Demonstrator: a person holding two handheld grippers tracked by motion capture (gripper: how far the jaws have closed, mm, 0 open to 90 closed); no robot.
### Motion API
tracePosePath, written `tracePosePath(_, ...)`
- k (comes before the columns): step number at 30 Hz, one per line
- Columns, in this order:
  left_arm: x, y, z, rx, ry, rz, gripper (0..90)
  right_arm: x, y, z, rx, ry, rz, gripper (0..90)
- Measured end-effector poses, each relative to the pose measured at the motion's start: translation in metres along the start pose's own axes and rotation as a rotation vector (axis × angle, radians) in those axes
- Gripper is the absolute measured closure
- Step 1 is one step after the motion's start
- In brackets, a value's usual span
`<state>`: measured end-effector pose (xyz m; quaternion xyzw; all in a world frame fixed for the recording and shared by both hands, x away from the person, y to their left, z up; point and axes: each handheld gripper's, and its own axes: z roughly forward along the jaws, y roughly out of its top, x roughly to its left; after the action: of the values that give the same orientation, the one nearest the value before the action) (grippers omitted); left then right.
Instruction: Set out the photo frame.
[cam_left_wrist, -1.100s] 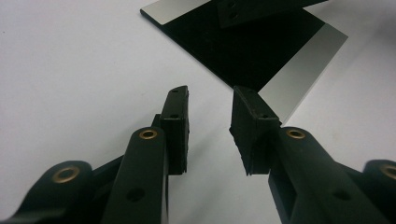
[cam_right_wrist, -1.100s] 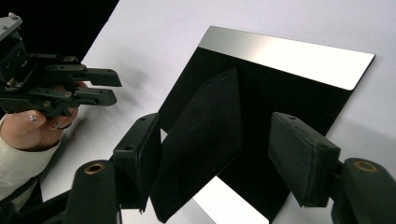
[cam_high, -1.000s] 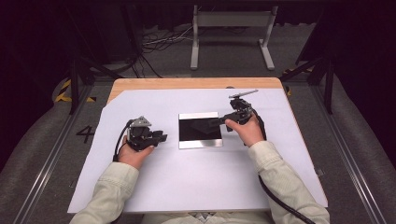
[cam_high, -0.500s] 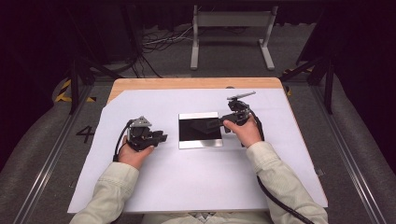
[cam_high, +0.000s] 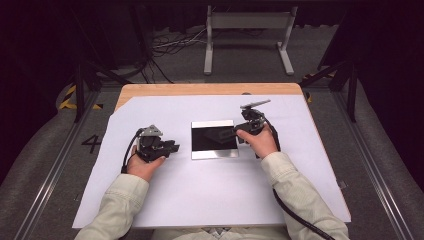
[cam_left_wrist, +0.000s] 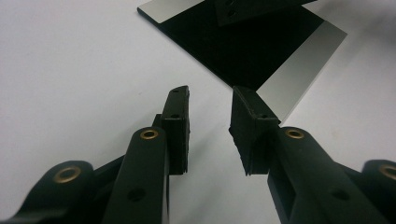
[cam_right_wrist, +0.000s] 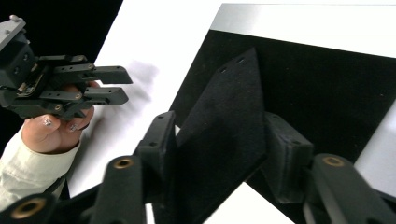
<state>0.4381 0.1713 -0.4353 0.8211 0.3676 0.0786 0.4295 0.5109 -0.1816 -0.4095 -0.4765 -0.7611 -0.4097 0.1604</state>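
Right gripper view looks along the right gripper, whose jaws have just been closing, with a stiff black felt-like flap standing on edge between them; whether the pads already pinch it I cannot tell. Beyond lies the flat black square panel with silver borders, so a lift or peel of the flap seems to be starting. Farther off, the left gripper rests with its jaws spread, just short of the panel's near corner. No lettering is legible on the panel.

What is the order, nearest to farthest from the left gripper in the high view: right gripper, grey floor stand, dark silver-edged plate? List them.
1. Dark silver-edged plate, table centre.
2. Right gripper, plate's right edge.
3. Grey floor stand, beyond the table.
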Motion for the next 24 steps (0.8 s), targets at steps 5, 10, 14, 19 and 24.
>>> tracePosePath(5, 0.0, -0.0001, 0.0, -0.001, 0.0, -0.001, 68.0, 0.002, 0.0002, -0.0007, -0.001, -0.001, -0.003, 54.2)
tracePosePath(10, 0.0008, -0.0001, 0.0002, -0.002, 0.003, 0.006, 67.9, 0.0004, -0.0003, -0.0016, -0.011, 0.012, 0.019, 57.1)
tracePosePath(14, 0.0009, -0.0003, 0.0003, -0.002, 0.001, 0.002, 67.9, 0.0011, -0.0002, -0.0021, -0.011, 0.011, 0.016, 57.9)
tracePosePath(19, 0.0011, -0.0002, 0.0003, -0.002, 0.002, 0.006, 67.9, 0.0029, -0.0006, -0.003, -0.012, 0.005, -0.001, 58.5)
tracePosePath(24, 0.0007, -0.0004, 0.0004, -0.001, 0.0, 0.001, 67.9, 0.0084, -0.0007, -0.0065, -0.01, 0.002, -0.029, 60.6)
